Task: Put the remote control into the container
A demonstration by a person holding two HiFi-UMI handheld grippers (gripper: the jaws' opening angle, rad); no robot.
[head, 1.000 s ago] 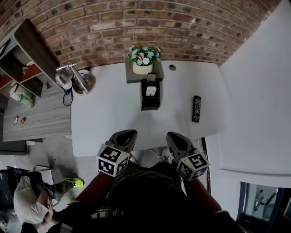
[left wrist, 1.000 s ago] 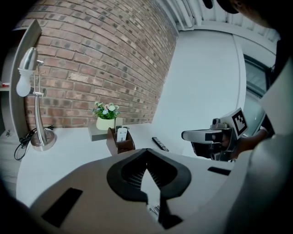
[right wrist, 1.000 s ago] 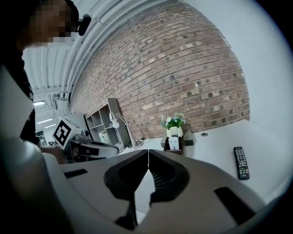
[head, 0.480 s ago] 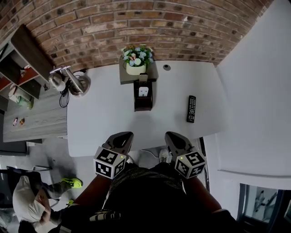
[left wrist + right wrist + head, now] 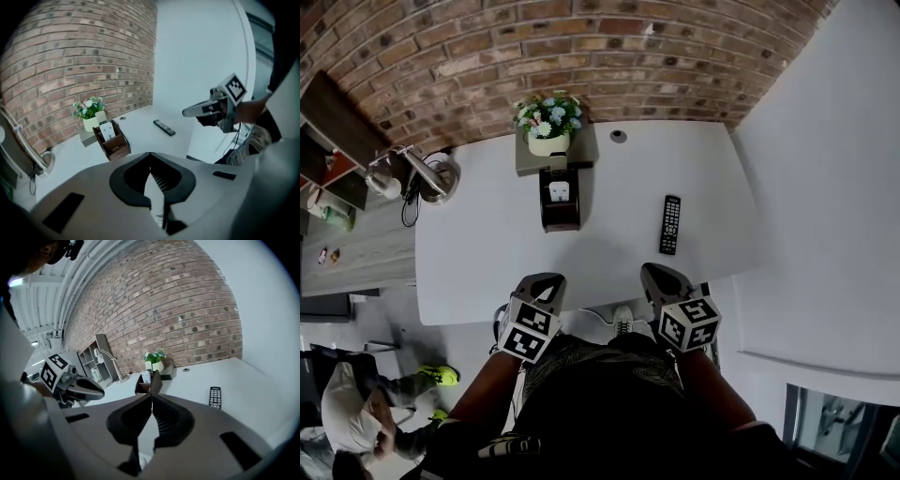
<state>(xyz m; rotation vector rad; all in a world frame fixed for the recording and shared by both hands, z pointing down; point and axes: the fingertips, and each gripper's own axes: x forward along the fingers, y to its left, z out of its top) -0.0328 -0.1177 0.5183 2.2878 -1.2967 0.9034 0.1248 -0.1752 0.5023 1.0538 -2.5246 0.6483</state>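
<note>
Remote control [image 5: 671,224] pickup has not begun, by my reading: this is the approach, with both tools held low at the person's body, short of the near edge of the surface [image 5: 487,253]. The left gripper [image 5: 542,284] has its jaws together with nothing between them. The right gripper [image 5: 664,279] likewise shows its jaws closed tip to tip and empty, and neither touches anything. Beyond them the remote control lies flat on the right part of the surface, its long side running near to far, closer to the right gripper than to the left. Farther in and to the left, about the middle of the surface, stands the container [image 5: 560,208], a dark wooden box with open compartments. A white item [image 5: 561,190] stands upright in its far part; the near part looks free, though its bottom is hidden. Remote control and container are well apart. Just behind the container sits a flower pot [image 5: 546,141] on a low stand, and the brick wall [image 5: 581,56] closes the far side. The next move, I judge, calls for the right gripper to reach forward, open its jaws over the remote control and close across its narrow width.
</note>
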